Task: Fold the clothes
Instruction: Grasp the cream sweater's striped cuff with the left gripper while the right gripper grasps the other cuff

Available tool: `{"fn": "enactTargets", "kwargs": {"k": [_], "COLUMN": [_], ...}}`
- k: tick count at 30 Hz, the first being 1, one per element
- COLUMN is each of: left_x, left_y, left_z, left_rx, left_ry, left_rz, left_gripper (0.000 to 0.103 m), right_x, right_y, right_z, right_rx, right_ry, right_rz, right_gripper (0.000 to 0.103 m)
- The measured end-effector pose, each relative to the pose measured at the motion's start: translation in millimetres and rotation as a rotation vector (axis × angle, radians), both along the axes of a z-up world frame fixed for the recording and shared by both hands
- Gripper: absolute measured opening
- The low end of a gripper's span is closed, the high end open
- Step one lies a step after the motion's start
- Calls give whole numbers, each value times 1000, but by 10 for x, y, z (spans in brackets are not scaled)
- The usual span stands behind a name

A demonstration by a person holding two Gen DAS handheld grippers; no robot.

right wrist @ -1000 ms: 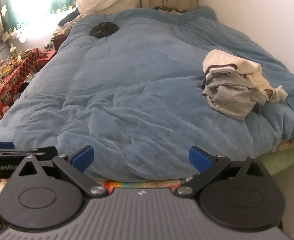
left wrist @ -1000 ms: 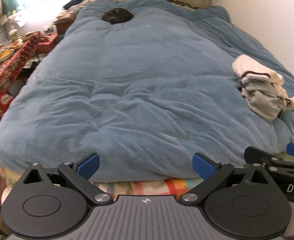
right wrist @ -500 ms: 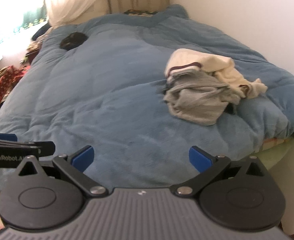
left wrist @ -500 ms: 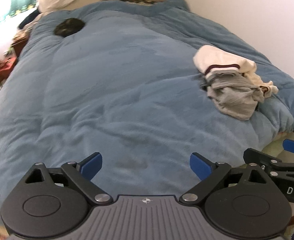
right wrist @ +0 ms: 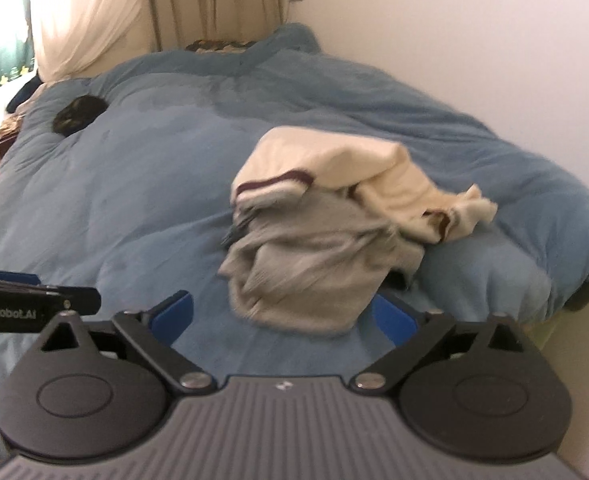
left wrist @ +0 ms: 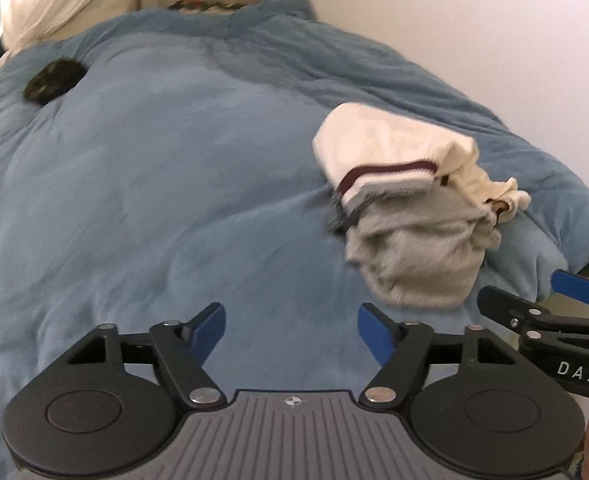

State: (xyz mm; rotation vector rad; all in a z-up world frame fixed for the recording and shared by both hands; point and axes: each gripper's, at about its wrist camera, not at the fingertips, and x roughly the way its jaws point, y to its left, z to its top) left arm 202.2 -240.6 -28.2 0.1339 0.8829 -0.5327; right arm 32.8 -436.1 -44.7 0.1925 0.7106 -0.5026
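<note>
Right wrist: right tongs (right wrist: 284,316) closing, wide, astride clothes pile (right wrist: 306,264).

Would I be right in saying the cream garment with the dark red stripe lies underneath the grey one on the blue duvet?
Not quite: the cream garment lies on top of the grey one, as the right wrist view shows. Both do rest on the blue duvet.

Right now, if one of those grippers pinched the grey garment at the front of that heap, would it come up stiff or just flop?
Probably flop: the grey garment lies crumpled in soft folds, so it should drape and stretch out when lifted. It looks light for its bulk. The cream striped garment lies over its far part, so it may drag along or slide off onto the blue duvet.
</note>
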Motion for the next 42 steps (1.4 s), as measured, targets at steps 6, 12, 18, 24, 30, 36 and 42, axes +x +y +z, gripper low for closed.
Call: {"fn": "enactTargets", "kwargs": {"k": [6,12,18,24,30,36,42], "left_x": [431,859,1298,1569,1612,1619,1576], "left_y": [-538,-852,-1052,-1116,-1112,-1190,-1198], "left_z": [-83,-239,-374,-473,-494,-559,-433], "left_rx": [-2,14,-61,-149,-181,-189,-174], "left_ry": [53,84,165,287,314,353,312], "left_rz": [-64,-55,-55,-36,-18,-33,-32], "left_gripper": [42,13,13,14,42,11,9], "right_x": [247,533,900,1171,1373,1423,1446], "right_y": [-503,-931,-1194,-1336,-1434,-1509,-1459], "right_z": [26,9,-141,-238,-404,-503,-485], "right_rx": [27,85,149,207,250,332,343], "right_ry": [-34,-48,-52,-72,-51,-68,-74], "right_rz": [-27,-32,-36,-41,-57,-92,-106], "right_gripper": [89,60,49,50,46,19,17]}}
